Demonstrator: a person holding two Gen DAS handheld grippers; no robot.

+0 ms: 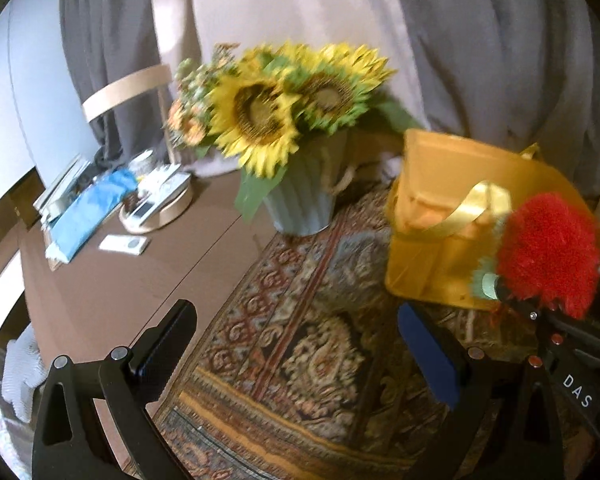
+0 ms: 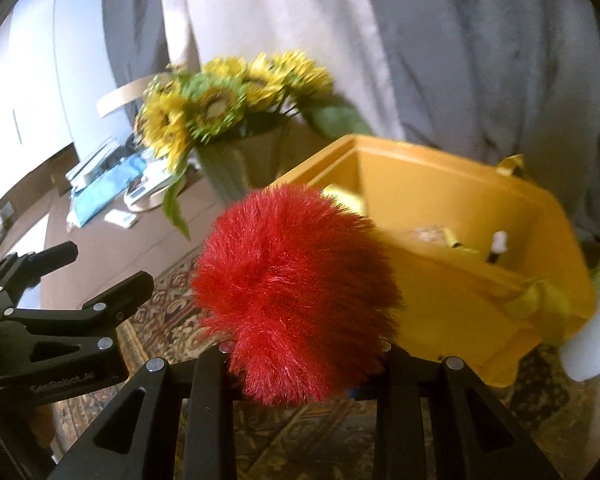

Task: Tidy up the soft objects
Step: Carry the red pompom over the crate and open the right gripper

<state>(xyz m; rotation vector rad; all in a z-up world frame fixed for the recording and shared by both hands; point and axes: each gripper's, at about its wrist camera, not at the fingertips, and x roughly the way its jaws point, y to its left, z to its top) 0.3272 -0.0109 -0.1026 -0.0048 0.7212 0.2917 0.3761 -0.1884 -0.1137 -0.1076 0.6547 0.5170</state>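
Note:
My right gripper [image 2: 304, 364] is shut on a red fluffy soft toy [image 2: 292, 292] and holds it above the patterned cloth, just left of a yellow fabric bin [image 2: 480, 312]. The toy also shows in the left wrist view [image 1: 548, 252], with a pale green part at its base, in front of the bin [image 1: 428, 264]. The bin holds some yellow and white items [image 2: 460, 244]. My left gripper [image 1: 296, 344] is open and empty above the patterned cloth [image 1: 300, 320]; it shows at the left in the right wrist view [image 2: 100, 264].
A pale green pot of sunflowers [image 1: 300, 200] stands behind the cloth on the brown table [image 1: 112, 284]. A round tray [image 1: 168, 208] with remotes, a blue cloth [image 1: 88, 216] and a white device [image 1: 124, 245] lie at the left. Grey curtains [image 1: 480, 40] and a chair back [image 1: 124, 88] are behind.

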